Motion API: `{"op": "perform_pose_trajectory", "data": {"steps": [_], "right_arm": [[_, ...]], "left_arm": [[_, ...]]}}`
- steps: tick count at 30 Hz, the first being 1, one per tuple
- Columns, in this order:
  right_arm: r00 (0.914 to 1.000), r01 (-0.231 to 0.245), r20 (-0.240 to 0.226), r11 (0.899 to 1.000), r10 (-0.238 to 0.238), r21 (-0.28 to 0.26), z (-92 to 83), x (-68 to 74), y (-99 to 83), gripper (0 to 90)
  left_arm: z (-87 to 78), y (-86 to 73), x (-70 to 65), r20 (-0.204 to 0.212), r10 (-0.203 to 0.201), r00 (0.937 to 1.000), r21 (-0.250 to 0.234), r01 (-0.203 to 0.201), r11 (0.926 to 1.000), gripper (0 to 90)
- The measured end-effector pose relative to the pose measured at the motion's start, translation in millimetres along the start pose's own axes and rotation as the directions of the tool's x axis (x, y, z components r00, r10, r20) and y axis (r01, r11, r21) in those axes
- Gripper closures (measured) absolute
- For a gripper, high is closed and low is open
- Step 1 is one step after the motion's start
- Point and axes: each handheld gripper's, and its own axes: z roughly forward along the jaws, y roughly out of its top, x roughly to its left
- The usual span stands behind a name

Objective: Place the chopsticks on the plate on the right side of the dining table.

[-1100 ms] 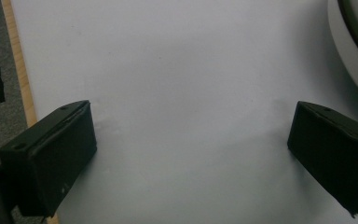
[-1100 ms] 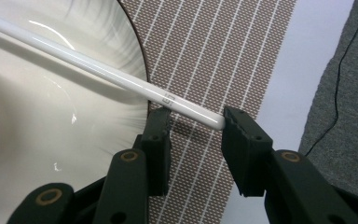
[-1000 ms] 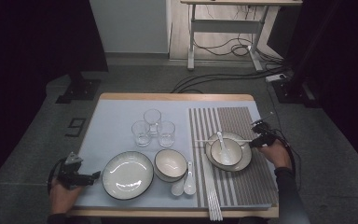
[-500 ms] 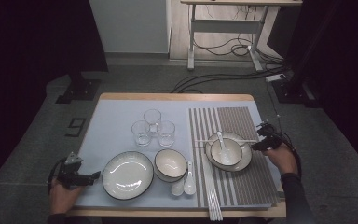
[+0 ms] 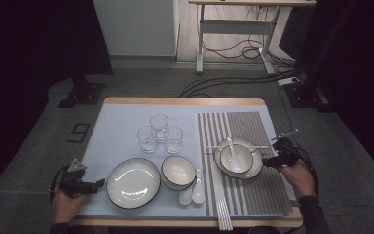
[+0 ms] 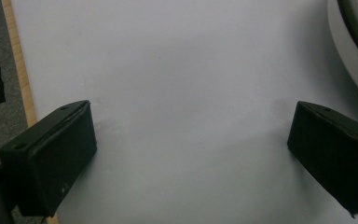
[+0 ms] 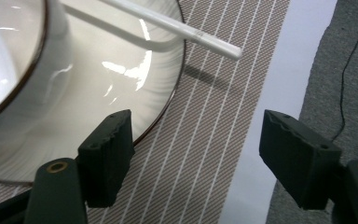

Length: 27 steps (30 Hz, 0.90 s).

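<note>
Right hand-held gripper [image 7: 193, 154]: jaws wide, have just been opening, nothing between them. It sits at the right rim of the plate [image 5: 255, 168], on the striped placemat [image 5: 253, 195] near the tabletop's [image 5: 185, 101] right edge. The chopstick [image 7: 168, 25] lies across the plate, tip overhanging the mat; a bowl [image 5: 237, 158] with a spoon sits on the plate. Left hand-held gripper [image 6: 191, 154]: jaws wide, empty, above bare mat at the left edge, just beside the large plate [image 5: 133, 183].

Wooden table [image 5: 126, 101]: pale blue mat [image 5: 121, 122] left, striped placemat [image 5: 258, 190] right.
</note>
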Motion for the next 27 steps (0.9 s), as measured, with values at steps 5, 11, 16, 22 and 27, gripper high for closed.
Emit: {"op": "perform_pose_trajectory", "data": {"steps": [5, 11, 16, 22, 27], "right_arm": [[0.9999, 0.014, 0.006, 1.0, -0.014, -0.025, -7.3, 7.2, -8.8, 18.5], [0.9999, 0.01, 0.003, 0.998, -0.01, -0.064, -16.6, 16.3, -19.2, 14.1], [0.9999, 0.011, -0.009, 0.993, -0.012, -0.119, -23.0, 26.6, -30.7, 13.2], [0.9997, 0.013, -0.02, 0.989, -0.016, -0.148, -23.2, 42.3, -42.0, 7.5], [0.9991, 0.017, -0.037, 0.987, -0.023, -0.159, -19.2, 55.9, -48.9, 1.6]], "left_arm": [[-0.1, -0.1, -0.1, -0.001, 0.0, 1.0, -0.001, 0.0, 1.0, 0.9], [-0.1, -0.1, -0.1, -0.001, 0.0, 1.0, -0.001, 0.0, 1.0, 0.9], [-0.3, -0.1, -0.1, -0.001, 0.002, 1.0, 0.002, -0.002, 1.0, 0.9], [-0.5, -0.2, -0.3, -0.001, 0.002, 1.0, 0.002, -0.002, 1.0, 1.0], [-0.4, -0.1, -0.3, -0.001, 0.002, 1.0, 0.001, -0.002, 1.0, 1.0]]}}
